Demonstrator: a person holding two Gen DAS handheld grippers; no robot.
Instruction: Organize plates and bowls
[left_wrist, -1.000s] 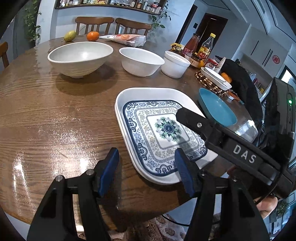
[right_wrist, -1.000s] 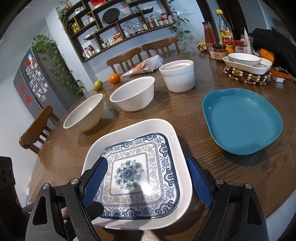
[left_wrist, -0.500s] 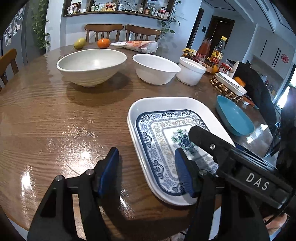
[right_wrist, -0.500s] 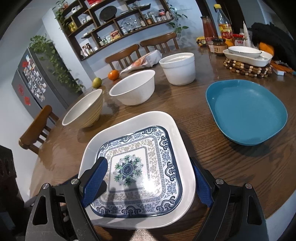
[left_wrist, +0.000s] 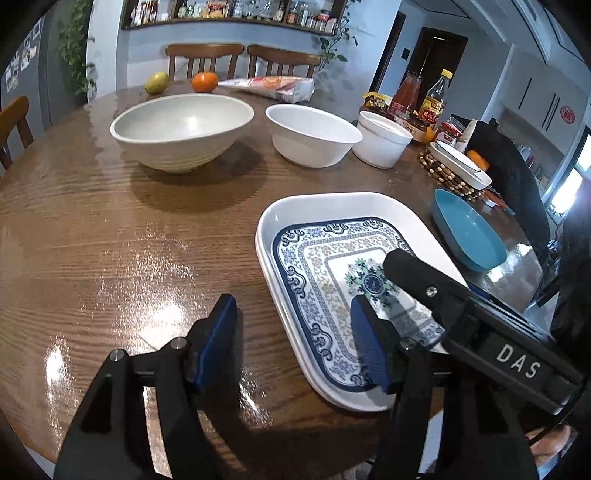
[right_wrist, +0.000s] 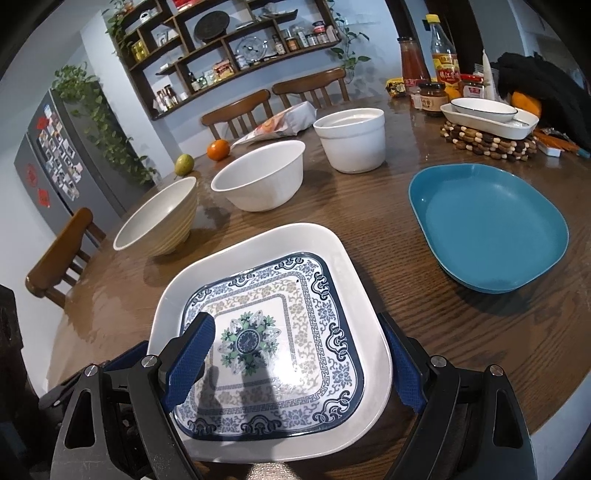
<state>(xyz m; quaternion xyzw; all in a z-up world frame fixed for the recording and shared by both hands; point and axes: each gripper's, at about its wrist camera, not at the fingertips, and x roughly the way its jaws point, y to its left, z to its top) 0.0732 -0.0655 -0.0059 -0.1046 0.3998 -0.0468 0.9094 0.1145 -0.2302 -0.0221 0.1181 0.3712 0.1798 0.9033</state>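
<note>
**A:** Where is the patterned plate?

**B:** A square white plate with a blue floral pattern (right_wrist: 275, 341) lies flat near the front edge of a round wooden table (left_wrist: 110, 236). From the left wrist view a second white rim shows just beneath it, so it seems to sit on another plate, though I cannot tell for sure.

**A:** And the grippers?

**B:** The right gripper (right_wrist: 295, 363) hangs over the plate with its blue-padded jaws spread wide, one pad above the plate's inner left part, the other just outside the right rim. Neither pad presses on it. The left gripper (left_wrist: 291, 339) is spread too, with nothing pinched: one pad is over bare wood, the other over the plate's left border. Its jaws have just been opening slightly, and only the plate's left rim lies between them. The right gripper's black arm crosses the left wrist view above the plate.

**A:** What else is on the table?

**B:** To the plate's right, apart from it, lies an empty teal plate (right_wrist: 487, 229). Behind stand three empty bowls in a row: a wide cream bowl (left_wrist: 181, 134), a white bowl (left_wrist: 314, 134) and a small straight-sided white bowl (left_wrist: 382, 138). Further back are an orange (left_wrist: 204, 81), a green fruit (left_wrist: 156, 82), a snack bag (left_wrist: 273, 86), sauce bottles (right_wrist: 430, 51) and a white dish on a beaded trivet (right_wrist: 491, 133).
</note>
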